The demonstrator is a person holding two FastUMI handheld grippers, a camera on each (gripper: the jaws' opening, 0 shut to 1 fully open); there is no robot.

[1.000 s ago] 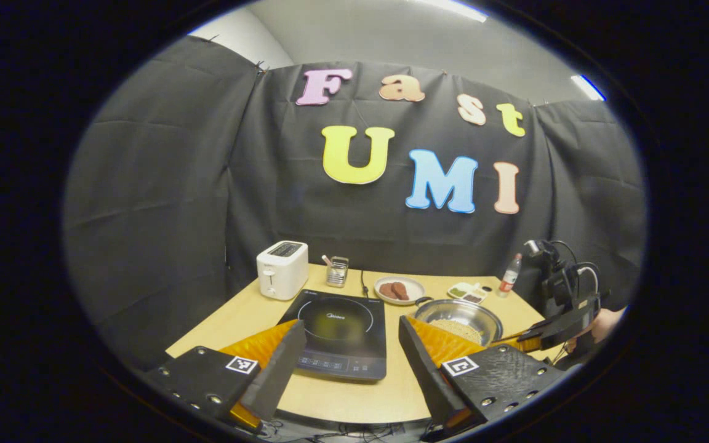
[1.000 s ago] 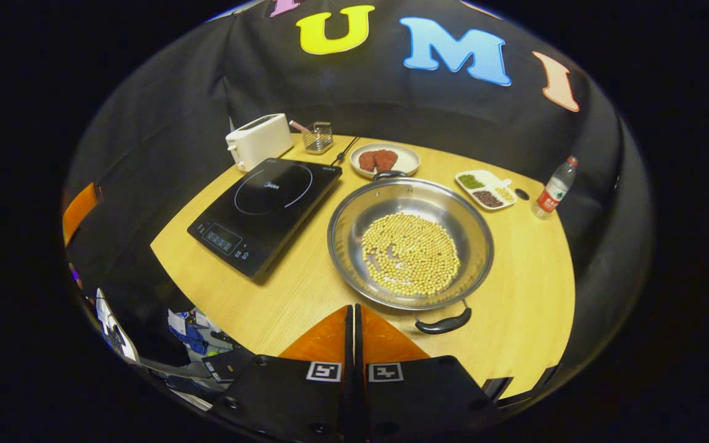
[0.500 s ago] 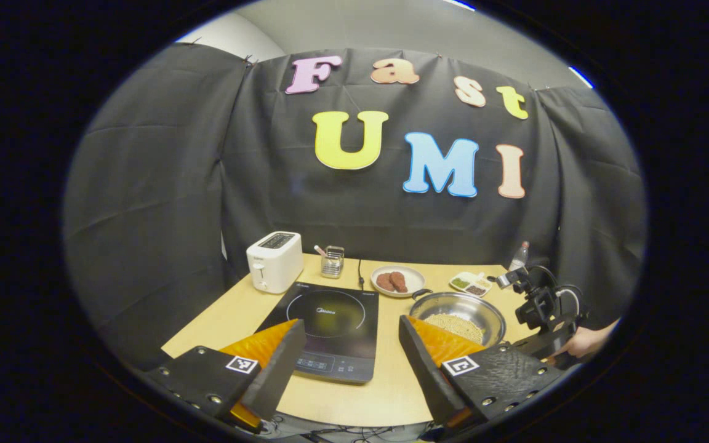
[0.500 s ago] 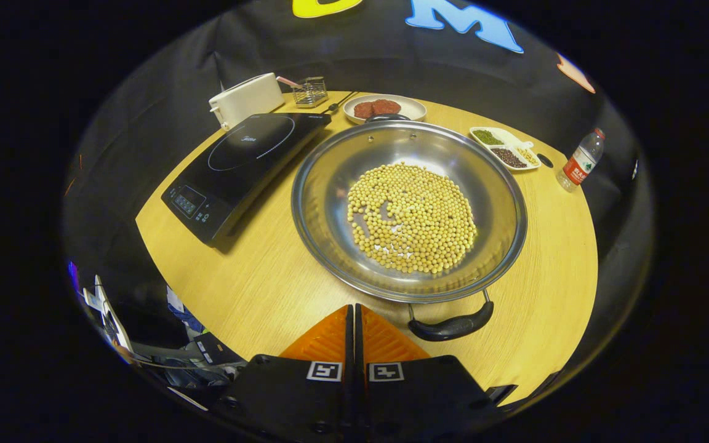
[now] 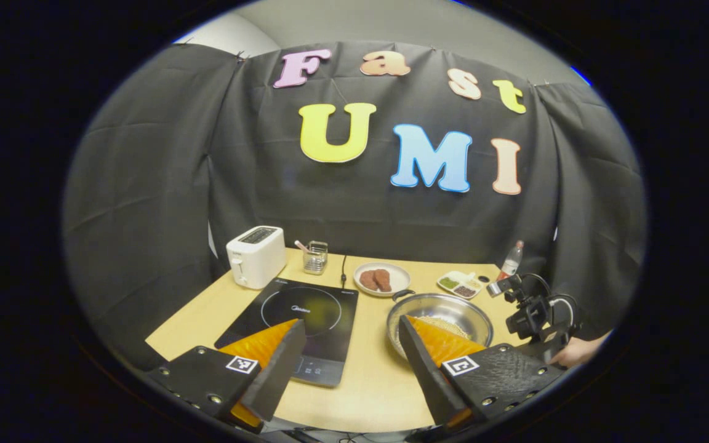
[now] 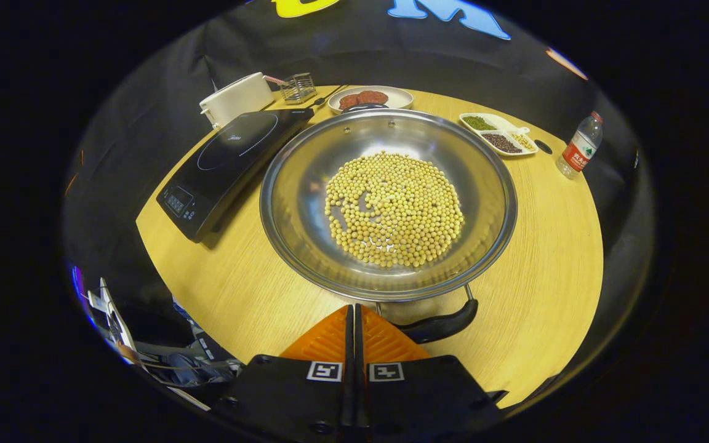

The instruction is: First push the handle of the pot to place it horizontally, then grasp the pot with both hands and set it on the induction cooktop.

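A steel pot point(image 6: 305, 203) holding soybeans sits on the wooden table, right of the black induction cooktop point(image 6: 231, 154). Its near black handle point(image 6: 447, 324) faces the front table edge and its far handle point(image 6: 364, 107) points toward the wall. My right gripper point(image 6: 352, 307) is shut and empty, its tips at the left end of the near handle, just under the pot's rim. My left gripper point(image 5: 349, 335) hangs open above the front edge, between the cooktop point(image 5: 305, 314) and the pot point(image 5: 453, 307). The right gripper's body point(image 5: 533, 314) and a hand point(image 5: 579, 354) appear beyond the pot.
Along the back stand a white toaster point(image 5: 256, 264), a wire holder point(image 5: 316, 258), a plate with meat patties point(image 5: 381, 279), a divided dish of beans point(image 5: 460, 284) and a water bottle point(image 5: 511, 261). The table's curved front edge point(image 6: 207, 307) lies close below the right gripper.
My right gripper has come forward and down, from well short of the pot to its near handle. The left gripper has swung slightly right, staying open.
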